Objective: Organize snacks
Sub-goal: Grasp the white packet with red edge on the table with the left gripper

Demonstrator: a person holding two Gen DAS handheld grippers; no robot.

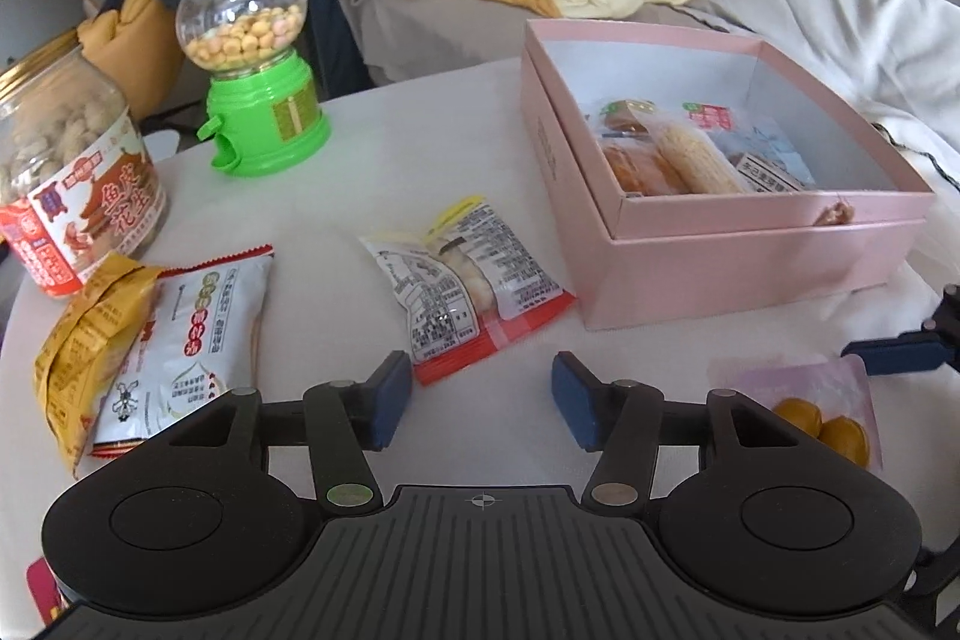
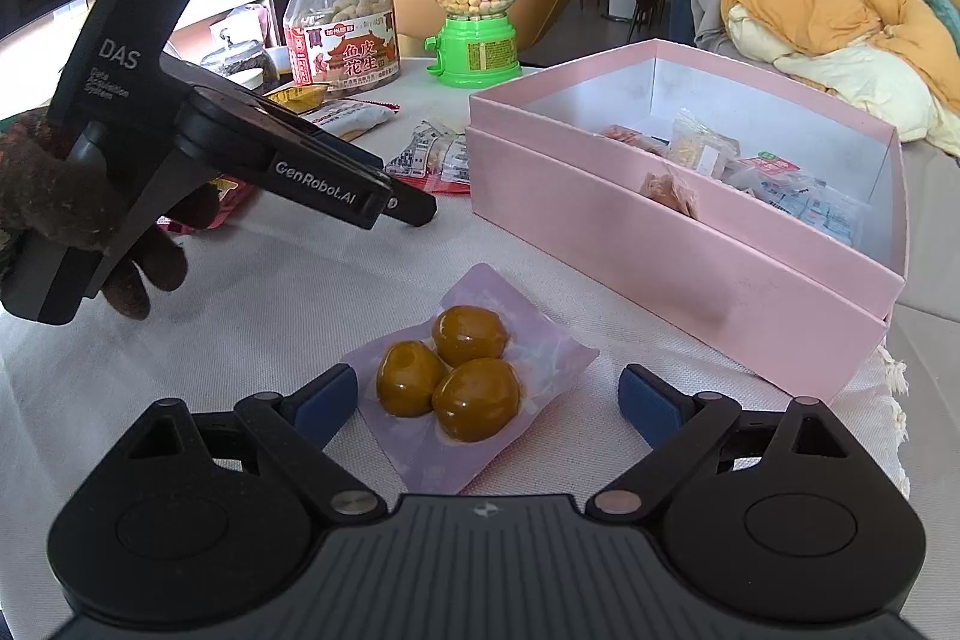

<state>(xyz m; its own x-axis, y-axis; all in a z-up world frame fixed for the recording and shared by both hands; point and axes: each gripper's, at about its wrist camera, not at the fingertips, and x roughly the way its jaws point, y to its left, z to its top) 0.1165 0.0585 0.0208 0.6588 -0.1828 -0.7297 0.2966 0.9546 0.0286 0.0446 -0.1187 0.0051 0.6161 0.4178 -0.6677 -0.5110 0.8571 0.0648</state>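
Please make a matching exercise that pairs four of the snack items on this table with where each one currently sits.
Things:
1. corn snack
2. chestnut pouch
3. peanut jar
4. red-edged packet

Places:
A. between the open fingers of the right gripper
B. far side of the table, beside the green candy dispenser
C. inside the pink box
D. just ahead of the left gripper

Pairs: 1-C, 2-A, 3-B, 4-D

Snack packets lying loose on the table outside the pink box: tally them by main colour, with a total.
White: 2, the red-edged packet ahead of the left tool and the white packet at far left.
Yellow: 1, the yellow packet lying on that white one.
Pale purple: 1, the pouch of three brown balls in front of the right tool.
Total: 4
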